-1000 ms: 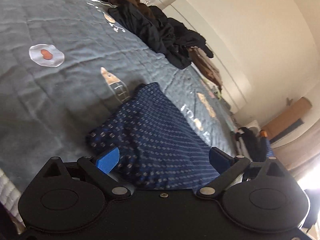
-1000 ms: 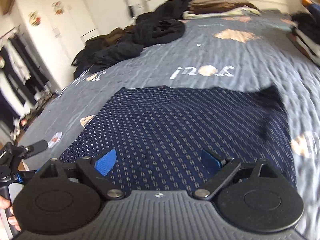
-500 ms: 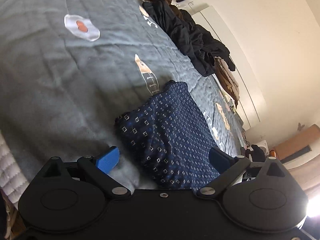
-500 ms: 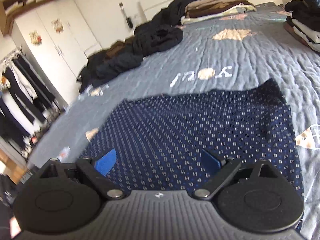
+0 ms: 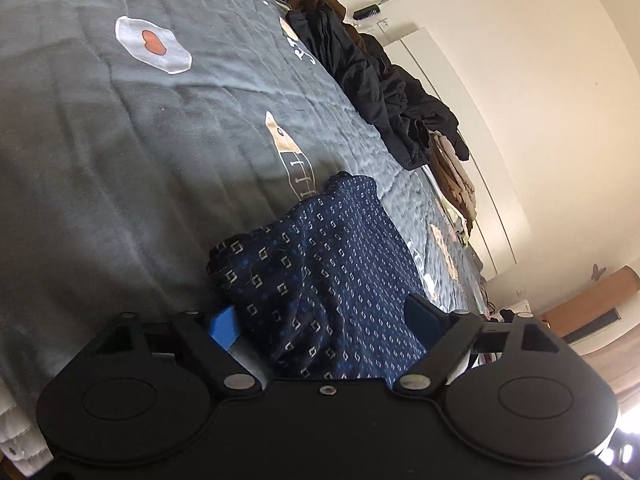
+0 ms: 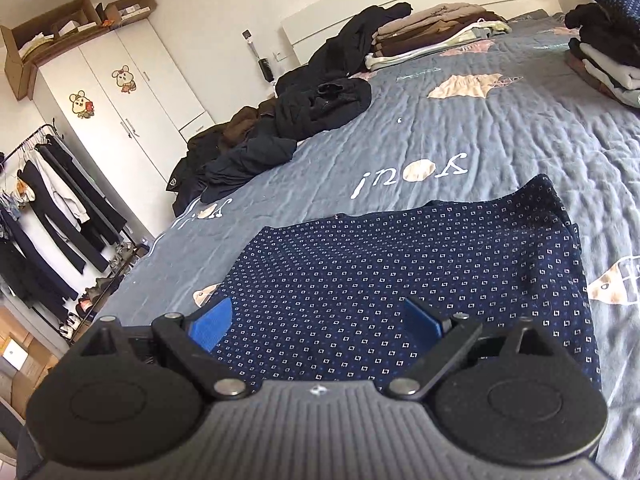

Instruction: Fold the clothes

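Navy patterned garment [image 6: 420, 276] flat on the bed [image 6: 500, 140], its bunched corner between the left gripper [image 5: 324, 320]'s closing fingers, not yet pinched; right gripper [image 6: 320, 320] spread above it, empty.

White wardrobe [image 6: 132, 92] with two cartoon stickers; cardboard boxes [image 6: 60, 36] on top; clothes rack [image 6: 44, 208] beside it; hairbrush [image 6: 265, 67] hanging on the wall; white headboard [image 6: 400, 4].
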The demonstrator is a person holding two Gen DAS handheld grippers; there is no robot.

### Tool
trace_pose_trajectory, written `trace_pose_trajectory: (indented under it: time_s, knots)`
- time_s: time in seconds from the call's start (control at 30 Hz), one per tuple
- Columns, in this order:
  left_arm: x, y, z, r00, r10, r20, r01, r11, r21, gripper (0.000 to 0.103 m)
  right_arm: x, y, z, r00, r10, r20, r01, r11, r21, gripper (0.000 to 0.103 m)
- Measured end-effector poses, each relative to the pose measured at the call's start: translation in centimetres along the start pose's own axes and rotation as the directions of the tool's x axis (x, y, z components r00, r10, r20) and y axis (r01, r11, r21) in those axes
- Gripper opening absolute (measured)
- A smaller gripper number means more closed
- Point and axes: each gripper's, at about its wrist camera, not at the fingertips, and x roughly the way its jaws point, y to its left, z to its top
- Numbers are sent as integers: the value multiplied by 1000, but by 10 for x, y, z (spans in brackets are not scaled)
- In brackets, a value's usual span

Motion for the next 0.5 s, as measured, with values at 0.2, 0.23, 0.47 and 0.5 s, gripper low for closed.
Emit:
trace_pose_trajectory:
  time_s: [0.2, 0.23, 0.47, 0.5]
  knots:
    - [8, -7, 1, 1000, 4, 12, -4, 999, 34, 80, 3, 0, -3, 1000, -5, -12, 5, 1000, -5, 92]
    - [10, -8, 2, 1000, 4, 14, -4, 999, 36, 78, 3, 0, -3, 1000, -5, -13, 5, 1000, -7, 92]
    - [17, -8, 5, 1000, 18, 5, -18, 999, 42, 58, 3, -1, -3, 1000, -8, -14, 8, 1000, -7, 92]
    - [19, -8, 6, 1000, 17, 0, -17, 999, 47, 52, 4, -1, -4, 1000, -9, -16, 9, 1000, -8, 92]
